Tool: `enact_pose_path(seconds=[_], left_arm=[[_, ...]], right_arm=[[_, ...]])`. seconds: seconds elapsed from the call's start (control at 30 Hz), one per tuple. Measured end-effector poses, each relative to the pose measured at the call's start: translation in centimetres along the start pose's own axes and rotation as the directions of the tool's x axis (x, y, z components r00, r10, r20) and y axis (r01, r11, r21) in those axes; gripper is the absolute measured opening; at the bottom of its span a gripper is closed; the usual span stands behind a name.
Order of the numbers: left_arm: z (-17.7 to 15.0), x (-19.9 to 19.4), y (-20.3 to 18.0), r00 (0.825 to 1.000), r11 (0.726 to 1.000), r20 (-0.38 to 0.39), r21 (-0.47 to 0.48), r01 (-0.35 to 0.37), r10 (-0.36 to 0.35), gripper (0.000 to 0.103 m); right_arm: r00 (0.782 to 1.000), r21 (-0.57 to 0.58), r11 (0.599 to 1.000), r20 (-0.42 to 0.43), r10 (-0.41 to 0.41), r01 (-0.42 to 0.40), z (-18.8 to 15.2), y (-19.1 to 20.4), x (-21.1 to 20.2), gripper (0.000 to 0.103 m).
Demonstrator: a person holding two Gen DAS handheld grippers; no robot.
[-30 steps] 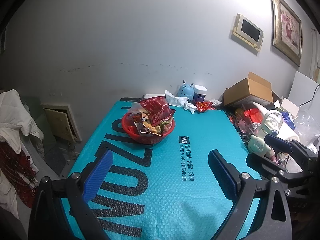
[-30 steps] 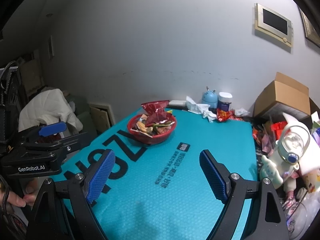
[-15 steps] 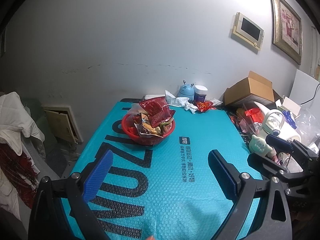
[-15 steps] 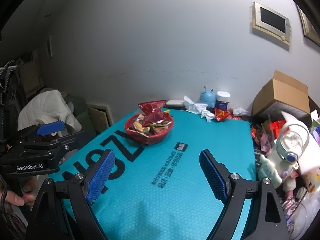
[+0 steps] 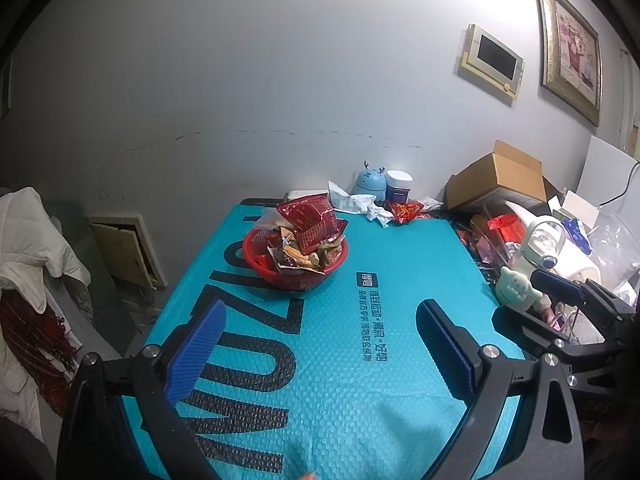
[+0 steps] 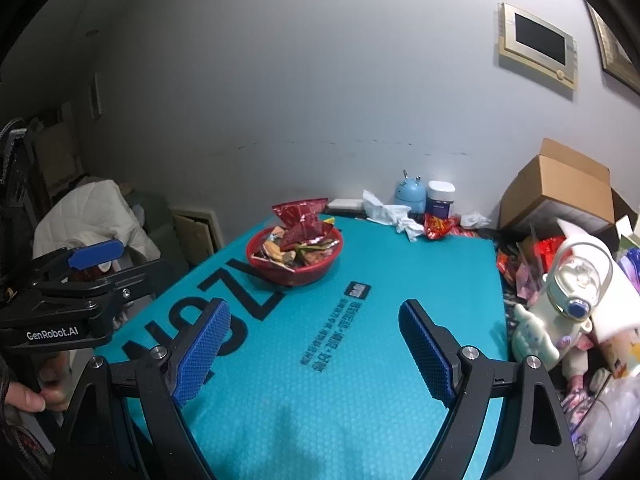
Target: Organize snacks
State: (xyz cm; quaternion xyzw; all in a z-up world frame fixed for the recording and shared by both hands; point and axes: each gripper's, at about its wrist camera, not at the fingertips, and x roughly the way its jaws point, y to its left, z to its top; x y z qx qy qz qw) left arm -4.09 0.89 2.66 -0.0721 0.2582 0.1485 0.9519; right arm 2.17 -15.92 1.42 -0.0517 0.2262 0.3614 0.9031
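Both claws are spread wide and empty: left gripper (image 5: 320, 344), right gripper (image 6: 314, 344). The red basket (image 5: 296, 276) heaped with snack packets (image 5: 310, 226) sits far-left on the teal mat (image 5: 360, 400). I'd come in low and pinch one top packet, otherwise the pile probably slides.

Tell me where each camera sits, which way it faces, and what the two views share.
Left wrist: on the left gripper, facing the red snack basket across the teal mat; its open fingers and the right gripper show.
Right wrist: on the right gripper, facing the same way; its open fingers, the left gripper and a hand show.
Shared: basket, mat, cardboard box.
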Motion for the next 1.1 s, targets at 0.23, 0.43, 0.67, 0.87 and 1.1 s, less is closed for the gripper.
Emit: enact_pose_path(seconds=[0.23, 0.43, 0.67, 0.87, 1.1], left_arm=[[0.0, 0.0, -0.1, 1.000, 1.000, -0.008, 0.003, 0.003, -0.003, 0.097], [0.0, 0.0, -0.2, 1.000, 1.000, -0.003, 0.013, -0.009, 0.009, 0.097], [0.0, 0.4, -0.4, 1.000, 1.000, -0.010, 0.019, -0.012, 0.013, 0.097], [-0.1, 1.1, -0.5, 0.999, 1.000, -0.026, 0.021, -0.018, 0.019, 0.097], [-0.1, 2.1, -0.8, 0.999, 0.999, -0.042, 0.031, -0.009, 0.010, 0.097]], right_arm=[[1.000, 0.003, 1.000, -0.004, -0.005, 0.005, -0.1, -0.1, 0.0, 0.087], [1.000, 0.005, 1.000, -0.005, -0.010, 0.010, -0.2, -0.2, 0.0, 0.087], [1.000, 0.009, 1.000, -0.012, -0.014, 0.014, -0.3, -0.3, 0.1, 0.087], [0.999, 0.016, 1.000, -0.029, -0.019, 0.019, -0.5, -0.7, 0.6, 0.087], [0.998, 0.027, 0.999, -0.051, -0.025, 0.026, -0.8, -1.1, 1.3, 0.087]])
